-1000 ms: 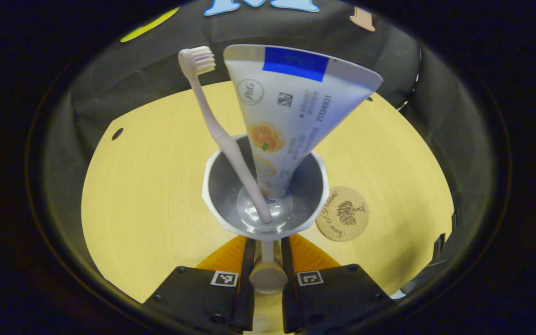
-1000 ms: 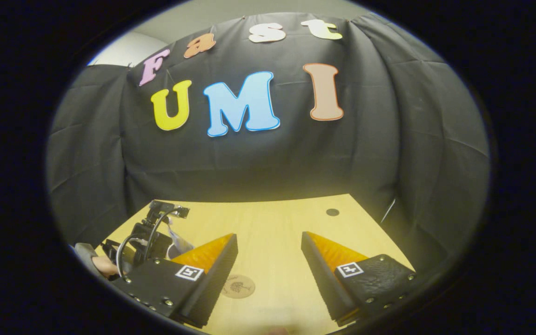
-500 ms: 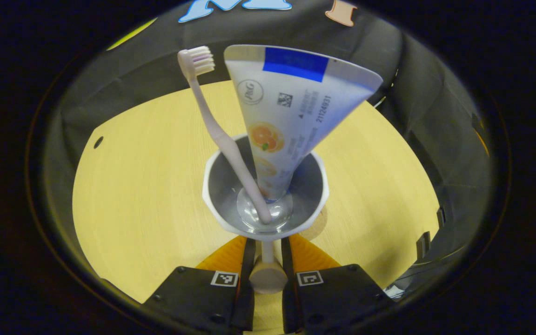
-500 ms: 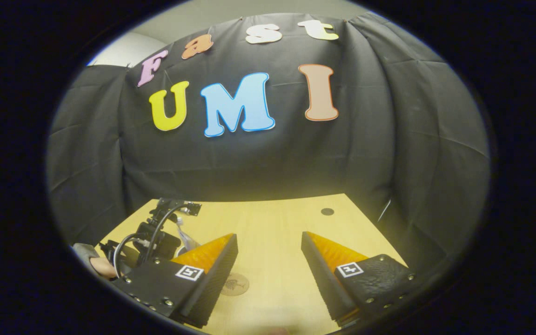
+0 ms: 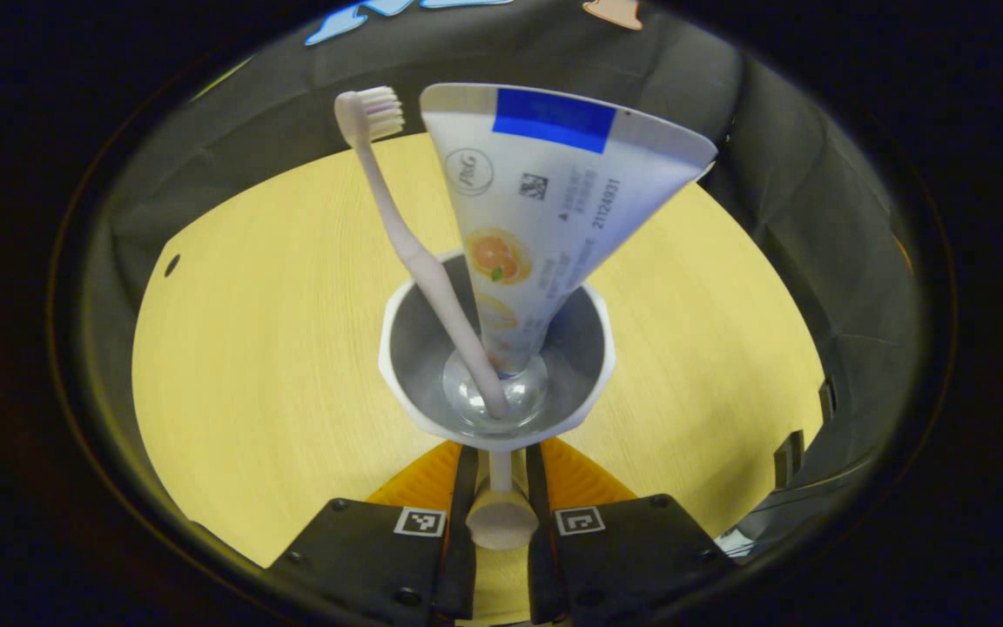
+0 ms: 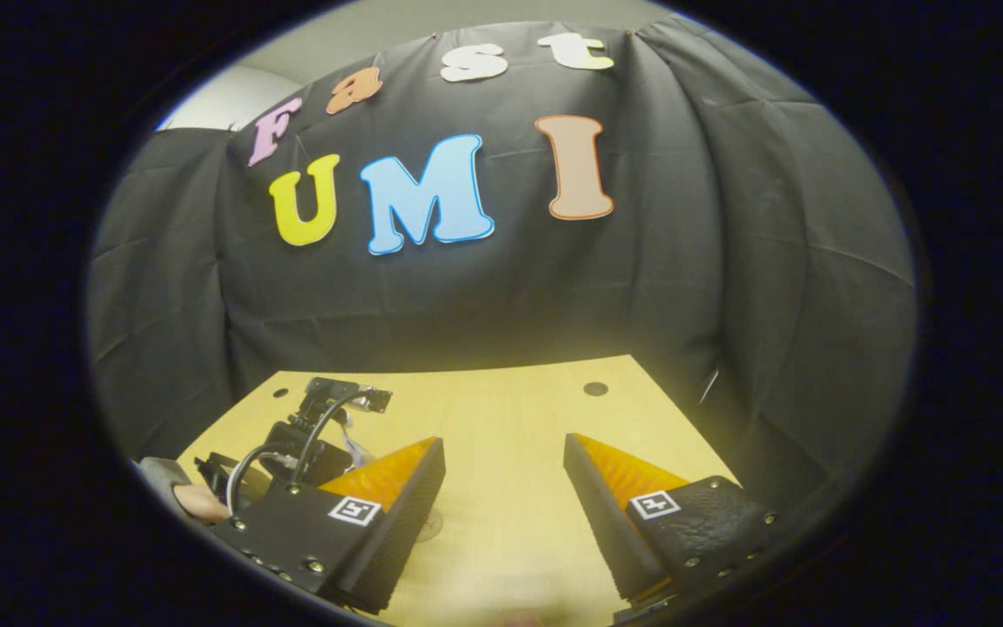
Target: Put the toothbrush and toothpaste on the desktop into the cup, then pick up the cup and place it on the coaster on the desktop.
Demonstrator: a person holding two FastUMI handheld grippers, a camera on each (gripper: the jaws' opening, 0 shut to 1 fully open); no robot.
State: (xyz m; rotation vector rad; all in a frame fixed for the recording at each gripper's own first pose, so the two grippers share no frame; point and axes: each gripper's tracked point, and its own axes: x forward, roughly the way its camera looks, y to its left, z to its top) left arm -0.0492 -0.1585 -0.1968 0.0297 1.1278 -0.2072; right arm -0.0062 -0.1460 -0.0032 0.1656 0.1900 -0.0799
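In the left gripper view a white cup (image 5: 407, 348) with a grey inside hangs just ahead of my left gripper (image 5: 500, 455), which is shut on the cup's handle (image 5: 500, 515). A pale pink toothbrush (image 5: 404, 239) and a white toothpaste tube (image 5: 547, 205) stand upright in the cup. The cup is above the yellow desktop (image 5: 266, 366). In the right gripper view my right gripper (image 6: 501, 457) is held open over the desktop with nothing between its fingers. A sliver of the round cork coaster (image 6: 427, 525) peeks out beside its left finger.
The right gripper view also has the left gripper (image 6: 314, 427) and the hand holding it (image 6: 197, 501) at lower left. A small dark hole (image 6: 595, 388) marks the desktop's far side. Black cloth closes in the table's back and sides.
The left gripper carried the cup rightward over the coaster, which has slipped out of sight beneath the cup in the left gripper view. The right gripper barely shifted and stayed open.
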